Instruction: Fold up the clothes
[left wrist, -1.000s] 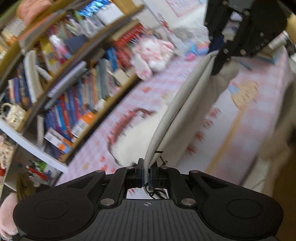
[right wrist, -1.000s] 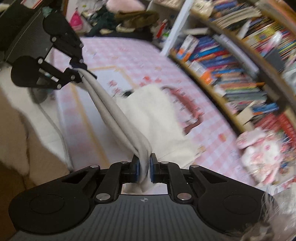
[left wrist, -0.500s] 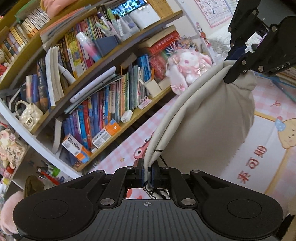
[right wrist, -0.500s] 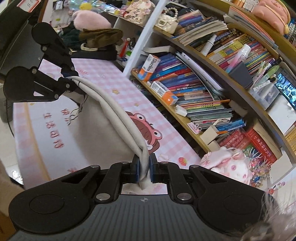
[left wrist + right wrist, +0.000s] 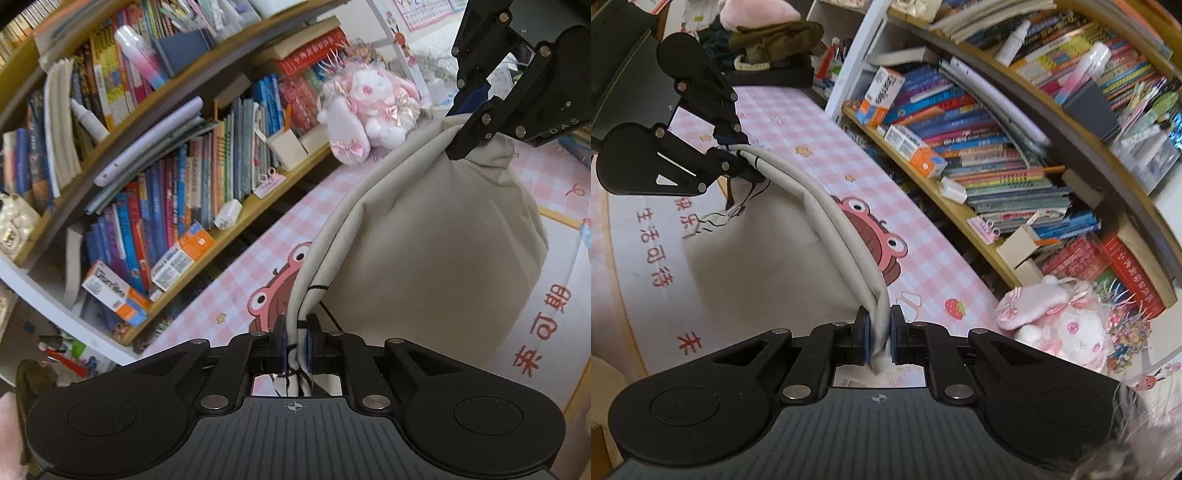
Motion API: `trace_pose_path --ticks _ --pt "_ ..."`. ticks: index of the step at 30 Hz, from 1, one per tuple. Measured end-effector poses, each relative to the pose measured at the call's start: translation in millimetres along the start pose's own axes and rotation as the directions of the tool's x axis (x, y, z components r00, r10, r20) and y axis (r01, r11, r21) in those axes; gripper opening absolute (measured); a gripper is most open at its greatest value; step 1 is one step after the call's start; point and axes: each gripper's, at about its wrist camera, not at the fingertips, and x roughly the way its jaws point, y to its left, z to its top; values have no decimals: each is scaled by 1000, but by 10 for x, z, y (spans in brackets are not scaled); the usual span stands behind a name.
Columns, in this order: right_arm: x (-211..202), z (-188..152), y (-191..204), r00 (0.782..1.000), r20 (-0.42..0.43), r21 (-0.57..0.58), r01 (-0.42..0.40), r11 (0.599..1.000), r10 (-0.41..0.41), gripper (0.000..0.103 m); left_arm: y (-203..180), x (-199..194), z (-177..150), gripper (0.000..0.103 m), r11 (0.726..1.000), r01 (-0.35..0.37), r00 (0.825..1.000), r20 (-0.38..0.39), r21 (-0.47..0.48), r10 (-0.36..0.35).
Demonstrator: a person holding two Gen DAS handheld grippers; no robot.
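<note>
Between both tongs, lower centre of each view, hangs the beige garment (image 5: 424,236), slung above the pink checked mat (image 5: 812,147). Soft, light, limp; judged to sag wherever unsupported, so the bunched hem corners suit best. Left gripper (image 5: 296,341) has just been opening, cloth still between its jaws. Right gripper (image 5: 879,334) narrow, pinching the hem.

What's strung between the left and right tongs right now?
Only the beige garment: its bunched edge runs straight from the right tongs to the left tongs, the rest hanging below. The right wrist view shows it.
</note>
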Motion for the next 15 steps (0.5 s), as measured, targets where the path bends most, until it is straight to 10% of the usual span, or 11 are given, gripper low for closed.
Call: trace_pose_path --ticks 8,12,15 --pt "563 -36 -137 996 -71 35 -58 998 61 10 9 448 -143 19 999 46 995 -88 29 -44" --pt "921 -110 -205 988 -116 100 -92 991 104 11 162 633 -282 50 999 5 988 -156 -38 -11" --pt "1113 -178 -287 992 -105 191 -51 980 72 36 377 602 -414 59 990 -21 984 -177 -136 -3"
